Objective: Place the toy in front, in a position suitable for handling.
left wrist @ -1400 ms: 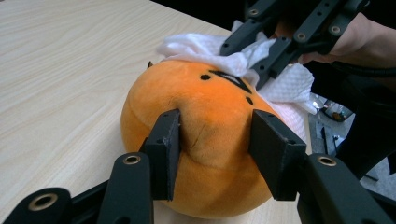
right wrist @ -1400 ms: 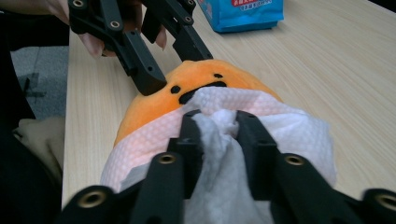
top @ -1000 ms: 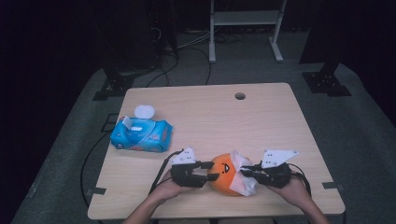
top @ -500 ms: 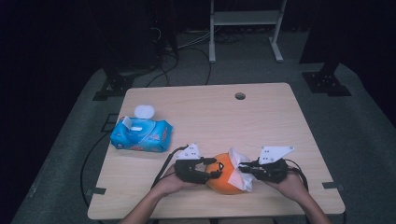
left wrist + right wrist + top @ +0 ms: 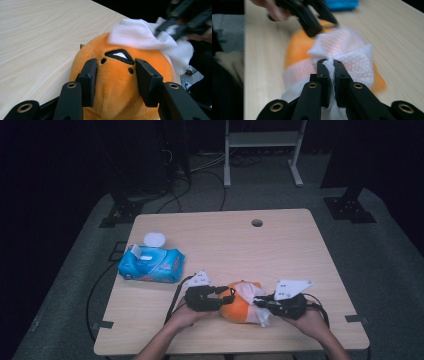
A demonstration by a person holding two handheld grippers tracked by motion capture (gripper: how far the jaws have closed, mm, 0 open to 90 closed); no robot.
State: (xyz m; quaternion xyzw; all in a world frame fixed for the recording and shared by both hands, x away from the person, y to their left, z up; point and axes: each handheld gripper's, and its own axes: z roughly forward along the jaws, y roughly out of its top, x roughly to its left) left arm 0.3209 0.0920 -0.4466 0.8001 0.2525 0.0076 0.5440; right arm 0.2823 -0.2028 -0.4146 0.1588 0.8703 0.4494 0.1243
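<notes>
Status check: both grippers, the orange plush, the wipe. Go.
Left gripper jaws just closing, squeezing orange plush. Right gripper shut on white wipe, draped over plush. Blue wipes pack apart, nothing in the way.

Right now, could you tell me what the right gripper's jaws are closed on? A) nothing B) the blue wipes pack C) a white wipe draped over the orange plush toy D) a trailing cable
C: the right gripper pinches the white wipe, which lies over the orange plush toy.
</notes>
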